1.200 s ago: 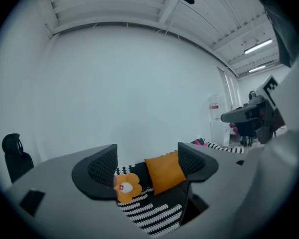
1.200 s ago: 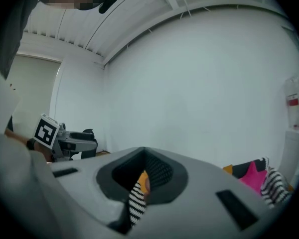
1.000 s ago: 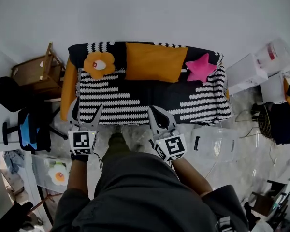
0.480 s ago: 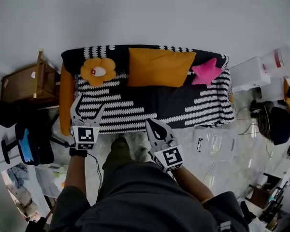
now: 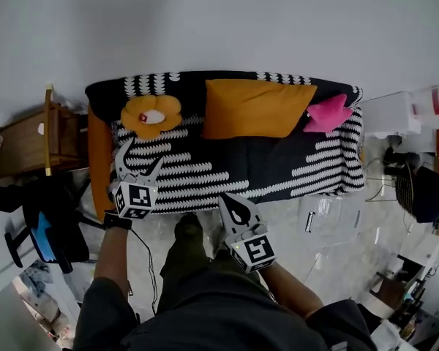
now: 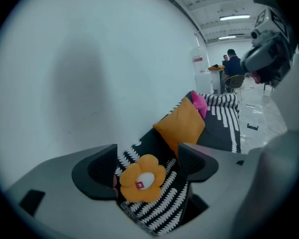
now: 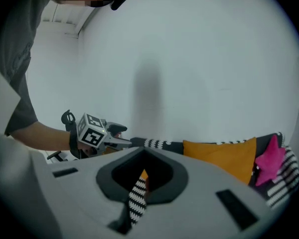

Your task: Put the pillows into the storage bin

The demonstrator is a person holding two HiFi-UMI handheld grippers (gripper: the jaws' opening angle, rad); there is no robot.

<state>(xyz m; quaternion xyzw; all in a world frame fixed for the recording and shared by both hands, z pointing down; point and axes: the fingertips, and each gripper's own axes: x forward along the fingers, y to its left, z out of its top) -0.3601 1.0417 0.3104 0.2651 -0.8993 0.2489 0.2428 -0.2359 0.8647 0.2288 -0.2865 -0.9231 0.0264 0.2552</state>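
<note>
Three pillows lie along the back of the black-and-white striped sofa (image 5: 205, 170): an orange flower pillow (image 5: 151, 115) at the left, a large orange rectangular pillow (image 5: 257, 108) in the middle and a pink star pillow (image 5: 328, 115) at the right. My left gripper (image 5: 140, 156) is open and empty, hovering over the seat just in front of the flower pillow (image 6: 142, 178), which shows between its jaws but apart from them. My right gripper (image 5: 230, 203) is shut and empty, over the floor at the sofa's front edge. The clear storage bin (image 5: 333, 214) stands on the floor to the right.
A wooden side table (image 5: 25, 137) stands left of the sofa, with a black and blue office chair (image 5: 47, 229) in front of it. White boxes (image 5: 395, 112) and a dark fan (image 5: 418, 189) crowd the right side. People stand far off (image 6: 233, 63).
Both grippers have moved forward and down toward the sofa. The left one now reaches over the seat near the flower pillow. Neither gripper's jaws have changed.
</note>
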